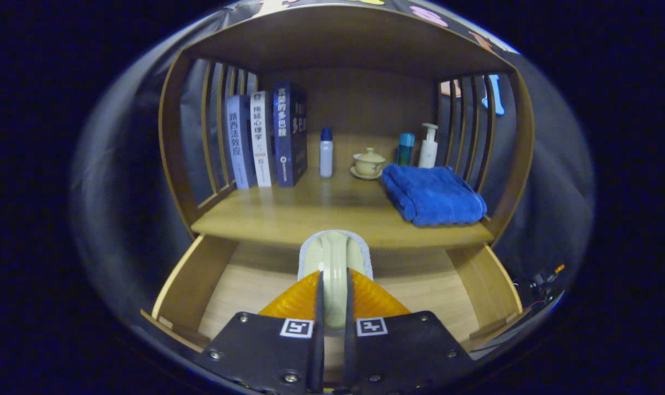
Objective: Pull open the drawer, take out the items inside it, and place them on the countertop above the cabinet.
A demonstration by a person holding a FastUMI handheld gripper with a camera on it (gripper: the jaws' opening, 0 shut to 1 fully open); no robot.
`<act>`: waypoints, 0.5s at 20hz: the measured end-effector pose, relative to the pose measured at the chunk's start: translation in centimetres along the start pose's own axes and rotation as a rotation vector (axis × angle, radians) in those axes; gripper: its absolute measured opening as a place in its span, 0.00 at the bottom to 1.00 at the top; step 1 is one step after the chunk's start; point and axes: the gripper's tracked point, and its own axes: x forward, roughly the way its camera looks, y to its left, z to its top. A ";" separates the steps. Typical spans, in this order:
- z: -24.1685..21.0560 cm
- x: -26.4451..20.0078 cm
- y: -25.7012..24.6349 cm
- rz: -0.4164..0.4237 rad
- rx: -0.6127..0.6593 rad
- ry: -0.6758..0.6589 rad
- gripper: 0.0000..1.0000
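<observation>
The wooden drawer (196,280) stands pulled open below the countertop (310,216). My gripper (333,277) is over the drawer, and its orange fingers (297,299) are shut on a pale green handle with a grey-white fluffy rim, a brush-like item (335,252). The item's rounded end reaches up to the countertop's front edge. Bare drawer floor (244,285) shows on both sides of the fingers; the part under the gripper is hidden.
On the countertop lie a folded blue towel (434,195) at the right, three upright books (266,137) at the left, a white bottle (326,152), a lidded cup on a saucer (368,163), a teal bottle (405,148) and a pump bottle (428,145). Slatted side walls and a roof enclose it.
</observation>
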 end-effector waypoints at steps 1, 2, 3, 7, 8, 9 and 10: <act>0.8 0.4 -0.5 -0.017 0.010 -0.009 0.15; 1.8 1.1 -0.8 -0.024 0.018 -0.025 0.14; 2.7 1.8 -0.6 -0.021 0.029 -0.040 0.14; 5.0 5.1 -1.5 -0.029 0.061 -0.052 0.14; 5.0 5.9 -1.6 -0.032 0.065 -0.038 0.14; 4.6 6.8 -1.8 -0.038 0.057 -0.016 0.14; 4.4 7.6 -2.0 -0.042 0.045 0.002 0.14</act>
